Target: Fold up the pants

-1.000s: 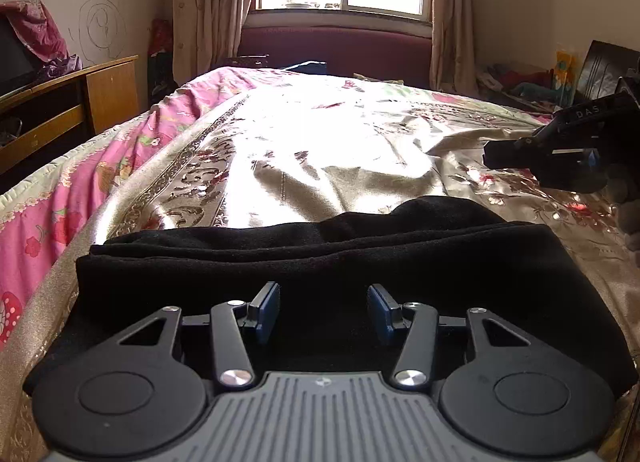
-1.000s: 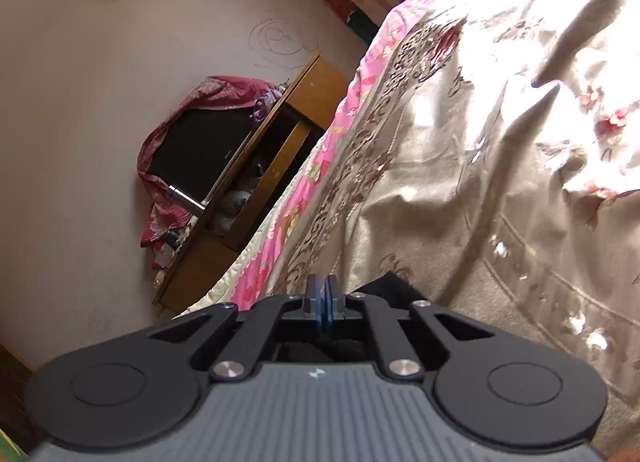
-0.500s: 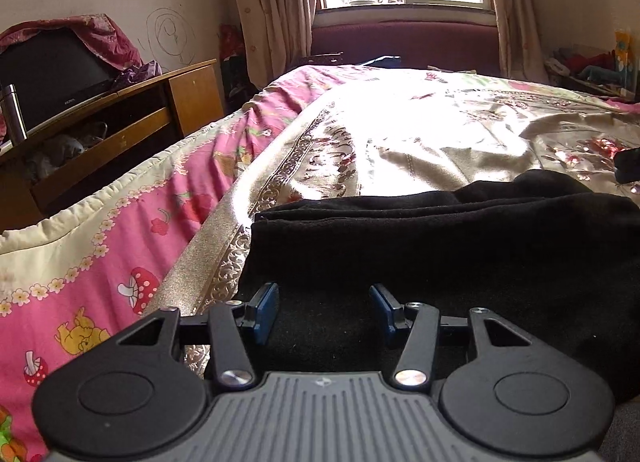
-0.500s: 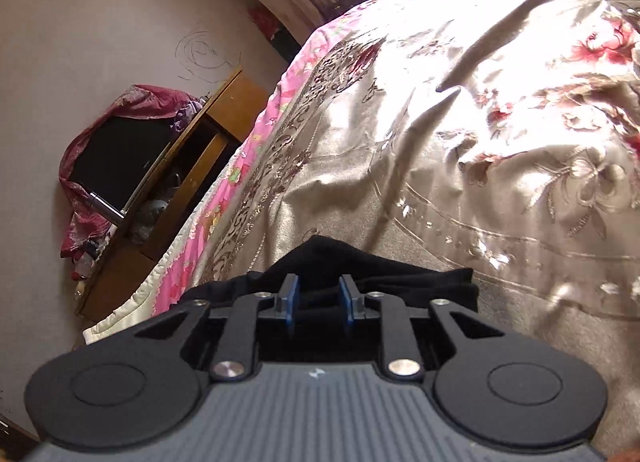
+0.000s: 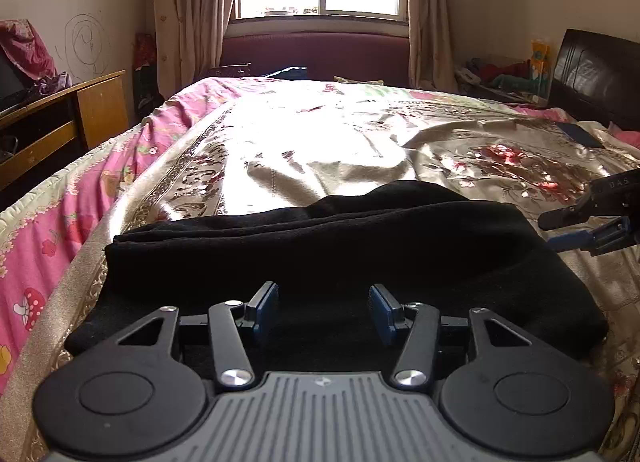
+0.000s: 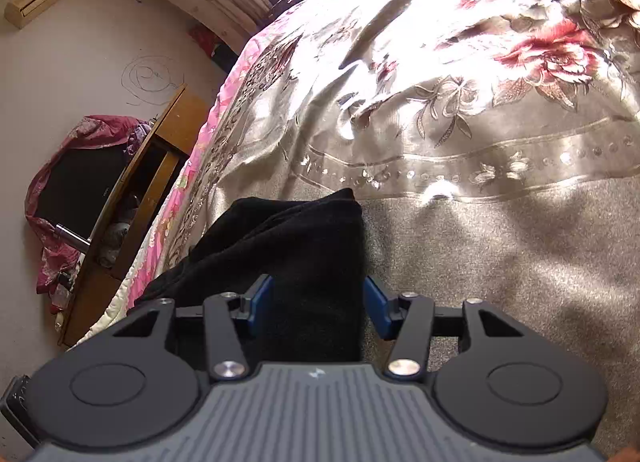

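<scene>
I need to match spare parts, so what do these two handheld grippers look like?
Both match: the left gripper and right gripper have matte black linkage arms with silver pivot screws, blue pads on the jaws, round black side discs and a ribbed grey body with a small logo. No cables or sleeves show.

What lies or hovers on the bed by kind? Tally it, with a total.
Black folded pants: 1
Grippers, left and right, both open: 2
Floral bedspread: 1
Dark blue flat item, unidentifiable: 1
Total: 5
</scene>
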`<state>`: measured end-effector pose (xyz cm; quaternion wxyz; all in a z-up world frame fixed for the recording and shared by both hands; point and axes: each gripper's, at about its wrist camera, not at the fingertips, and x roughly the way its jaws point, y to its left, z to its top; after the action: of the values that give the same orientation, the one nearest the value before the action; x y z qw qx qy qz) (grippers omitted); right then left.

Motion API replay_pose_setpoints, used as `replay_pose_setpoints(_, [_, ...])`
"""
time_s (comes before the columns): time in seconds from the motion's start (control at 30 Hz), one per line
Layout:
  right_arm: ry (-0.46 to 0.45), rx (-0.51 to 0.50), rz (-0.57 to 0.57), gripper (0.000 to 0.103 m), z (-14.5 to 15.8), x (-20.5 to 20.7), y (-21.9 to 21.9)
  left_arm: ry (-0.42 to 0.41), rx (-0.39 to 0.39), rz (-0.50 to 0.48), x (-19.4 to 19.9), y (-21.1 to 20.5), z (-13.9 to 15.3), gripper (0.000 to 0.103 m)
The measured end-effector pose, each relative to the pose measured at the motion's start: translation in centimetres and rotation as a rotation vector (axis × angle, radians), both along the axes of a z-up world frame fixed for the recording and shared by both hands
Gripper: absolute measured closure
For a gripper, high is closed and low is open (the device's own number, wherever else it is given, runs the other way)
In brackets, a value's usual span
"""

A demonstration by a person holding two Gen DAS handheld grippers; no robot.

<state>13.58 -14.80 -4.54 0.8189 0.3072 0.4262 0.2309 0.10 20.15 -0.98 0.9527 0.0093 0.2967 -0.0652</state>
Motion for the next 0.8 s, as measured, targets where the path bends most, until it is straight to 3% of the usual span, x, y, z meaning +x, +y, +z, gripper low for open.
replay_pose_setpoints(0.2, [0.037,0.047,0.055,0.052,-1.8,2.1,0.2,0.046,-0.053,-0.200,-1.0,-7.6,2.1,0.039])
replay_pose_setpoints(0.33, [0.046,0.128,0.090,0.050,-2.4,3.1,-0.1,0.108,-0.057,-0.269,-1.6,-13.0,2.1,0.038])
replay_pose_setpoints(0.43, [0.035,0.179,0.113,0.050,-3.0,3.6,-0.4,0.133,0.071,-0.257,-1.6,-16.8,1.6,0.036])
replay_pose_setpoints(0.57, [0.042,0.267,0.161,0.044,-3.7,4.3,-0.2,0.196,0.165,-0.246,-0.9,-20.3,-0.1,0.035])
replay_pose_setpoints(0.67, [0.032,0.286,0.188,0.043,-3.8,4.2,-0.4,0.177,0.296,-0.237,-1.3,-22.8,-1.3,0.033])
replay_pose_setpoints(0.8, [0.039,0.284,0.202,0.043,-3.7,4.6,-0.1,0.142,0.410,-0.226,-1.1,-25.1,-2.7,0.022])
